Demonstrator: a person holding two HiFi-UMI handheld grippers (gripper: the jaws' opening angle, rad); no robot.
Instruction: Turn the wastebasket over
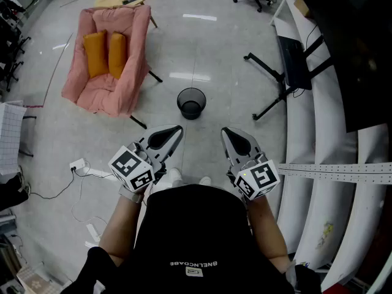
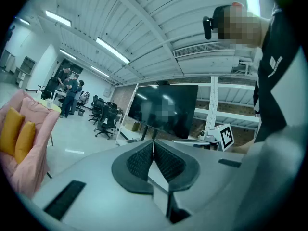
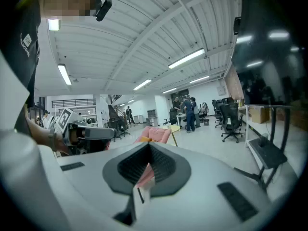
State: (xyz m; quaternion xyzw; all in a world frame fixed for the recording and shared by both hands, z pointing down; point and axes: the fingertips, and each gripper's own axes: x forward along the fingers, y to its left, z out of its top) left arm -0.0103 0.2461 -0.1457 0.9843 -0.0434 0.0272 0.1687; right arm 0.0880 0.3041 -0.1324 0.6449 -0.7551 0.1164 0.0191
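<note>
A: Where's the wastebasket (image 1: 192, 103)?

B: On the floor (image 1: 214, 48), right in front of the person, open side up. It's near the pink chair (image 1: 119, 72) and well apart from both grippers.

A: Jaws?

B: L gripper (image 1: 177, 129): jaws pressed together, nothing in them. R gripper (image 1: 225, 131): same, closed & empty. Both are held out in front of the body.

A: Is it heavy?

B: Prob not. It looks like thin black wire mesh, so light & kinda stiff. It could slide on the shiny floor or tip w/ a small push.

A: Where to grab?

B: The top rim, I think. One jaw inside, one outside, pinch, then roll it over. The mesh wall may bend if squeezed hard, so go easy. A gripper on each side of the rim = less wobble. The jaws must open first tho.
</note>
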